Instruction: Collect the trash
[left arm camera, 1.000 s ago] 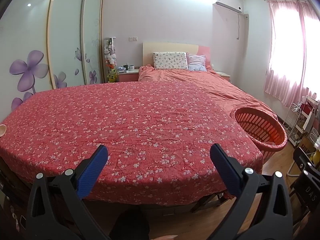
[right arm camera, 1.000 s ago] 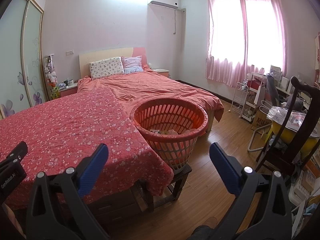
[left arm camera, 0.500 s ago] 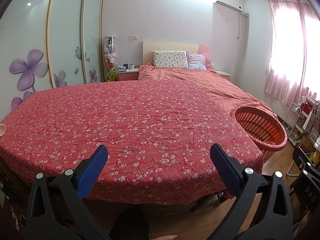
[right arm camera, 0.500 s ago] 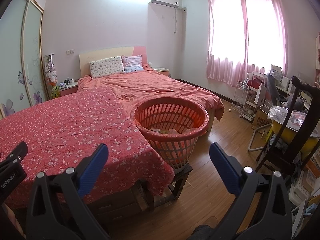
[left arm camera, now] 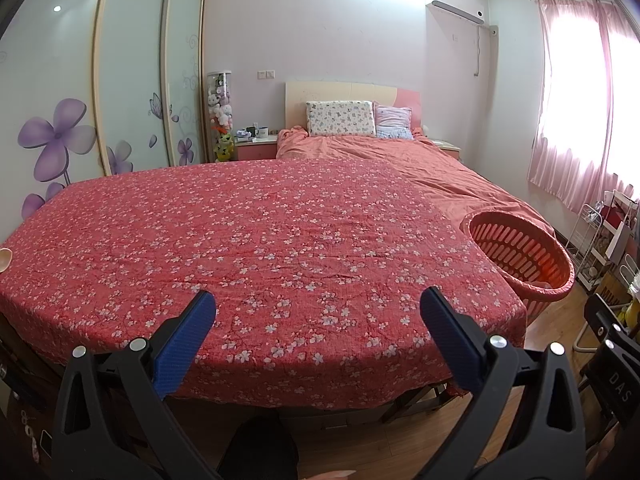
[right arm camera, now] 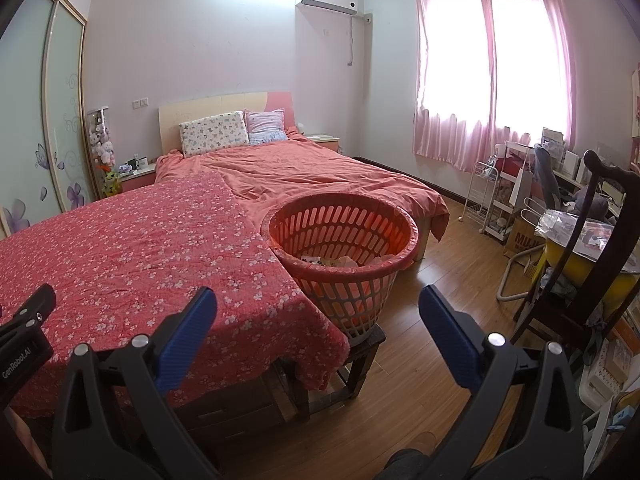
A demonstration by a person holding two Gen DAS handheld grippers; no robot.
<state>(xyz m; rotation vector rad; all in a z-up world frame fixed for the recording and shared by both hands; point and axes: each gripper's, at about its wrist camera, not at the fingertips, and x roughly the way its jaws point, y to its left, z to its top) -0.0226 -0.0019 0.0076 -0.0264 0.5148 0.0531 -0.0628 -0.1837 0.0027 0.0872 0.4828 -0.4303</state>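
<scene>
Trash, pale crumpled scraps [right arm camera: 340, 261], lies in the bottom of the round orange slotted plastic basket [right arm camera: 344, 240], which sits at the centre of your right wrist view and at the right edge of your left wrist view [left arm camera: 520, 256]. The basket stands on a dark wooden stool [right arm camera: 360, 356], its rim touching the edge of the red cloth printed with small white flowers [left arm camera: 260, 240] that fills the middle of the left view. Your left gripper [left arm camera: 318, 330] hangs at the bottom of its frame above the near edge of that cloth, its blue-padded fingers [left arm camera: 188, 336] spread wide with nothing between them. Your right gripper [right arm camera: 318, 330] is likewise released, its blue pads [right arm camera: 444, 332] wide apart and gripping nothing, low in the frame with the basket just above the gap. Beyond, in the upper middle of both views, a bed with an orange quilt [right arm camera: 312, 176] carries two pillows [right arm camera: 212, 134]. Pink curtains [right arm camera: 492, 64] cover the window at upper right.
</scene>
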